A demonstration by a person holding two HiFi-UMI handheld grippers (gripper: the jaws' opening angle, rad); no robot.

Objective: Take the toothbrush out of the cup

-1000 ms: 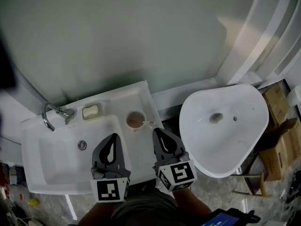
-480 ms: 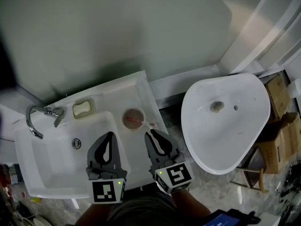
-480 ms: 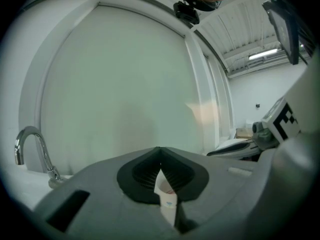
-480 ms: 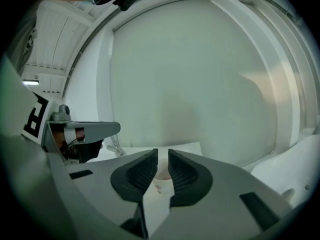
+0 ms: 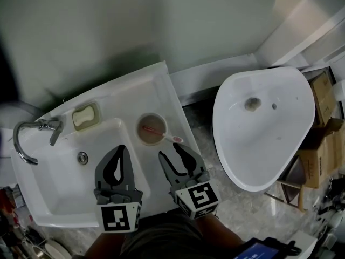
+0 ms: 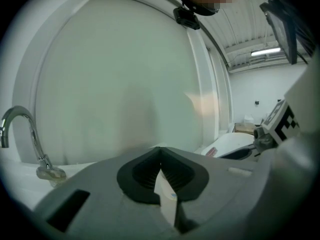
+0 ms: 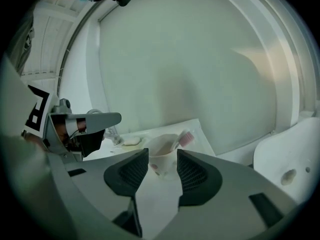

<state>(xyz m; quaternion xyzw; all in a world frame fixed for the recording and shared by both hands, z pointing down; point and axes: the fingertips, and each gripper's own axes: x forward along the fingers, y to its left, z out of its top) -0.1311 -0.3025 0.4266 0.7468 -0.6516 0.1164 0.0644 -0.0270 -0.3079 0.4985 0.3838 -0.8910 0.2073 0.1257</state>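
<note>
**Tools.** Your left tool (image 5: pixel 122 149) hangs over the front of the sink basin (image 5: pixel 59 182). Its jaws are pressed together and nothing sits between them; the left gripper view (image 6: pixel 160 159) confirms the pads meet at the tip. Your right tool (image 5: pixel 168 150) is over the counter (image 5: pixel 156 90) to the right of the basin. Its jaws have just been opening and now stand spread. The right gripper view (image 7: pixel 162 156) shows no object between the pads.

**Task items.** The cup (image 5: pixel 152 129) stands upright on the counter, just ahead of the right tool and not touching it. In the right gripper view, the cup (image 7: pixel 163 151) lines up with the gap between the spread jaws. The toothbrush (image 5: pixel 164 136) is in the cup. It leans over the rim, and its pink head (image 7: pixel 185 138) pokes out on the cup's right side.

**Surroundings.** A faucet (image 5: pixel 32 136) curves over the far left corner of the basin. A bar of soap (image 5: pixel 86 116) lies behind the basin, well apart from the cup. A separate white bowl (image 5: pixel 264 128) stands to the right of the counter, with cardboard boxes (image 5: pixel 323 123) beyond it.
</note>
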